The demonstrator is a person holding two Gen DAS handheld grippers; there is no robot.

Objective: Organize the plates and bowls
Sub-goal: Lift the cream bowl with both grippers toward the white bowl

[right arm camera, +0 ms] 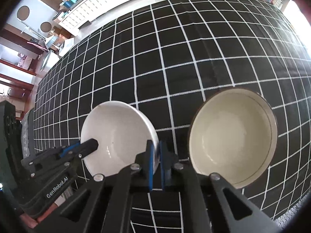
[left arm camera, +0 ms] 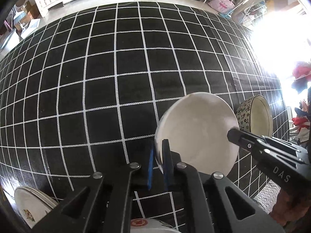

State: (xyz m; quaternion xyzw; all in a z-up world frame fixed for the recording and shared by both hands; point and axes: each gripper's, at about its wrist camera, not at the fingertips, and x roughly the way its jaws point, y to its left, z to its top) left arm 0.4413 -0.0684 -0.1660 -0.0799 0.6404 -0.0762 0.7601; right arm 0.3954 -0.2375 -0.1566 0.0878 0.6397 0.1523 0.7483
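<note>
A plain white bowl point(left arm camera: 196, 132) is held between both grippers above the black checked tablecloth point(left arm camera: 116, 68). My left gripper point(left arm camera: 158, 167) is shut on its left rim. My right gripper point(right arm camera: 156, 167) is shut on its right rim; the bowl point(right arm camera: 116, 136) shows there with its inside towards me. The right gripper's fingers point(left arm camera: 239, 136) enter the left wrist view from the right, the left gripper's fingers point(right arm camera: 87, 145) enter the right wrist view from the left. A cream bowl with a floral outside point(right arm camera: 233, 137) sits on the cloth just right of the white bowl, also in the left wrist view point(left arm camera: 254, 114).
A stack of plates point(left arm camera: 33, 207) with a printed pattern lies at the near left table edge. Another dish with a red mark point(left arm camera: 141, 223) lies under the left gripper. Beyond the table's far edge stand a white cabinet point(right arm camera: 93, 5) and clutter.
</note>
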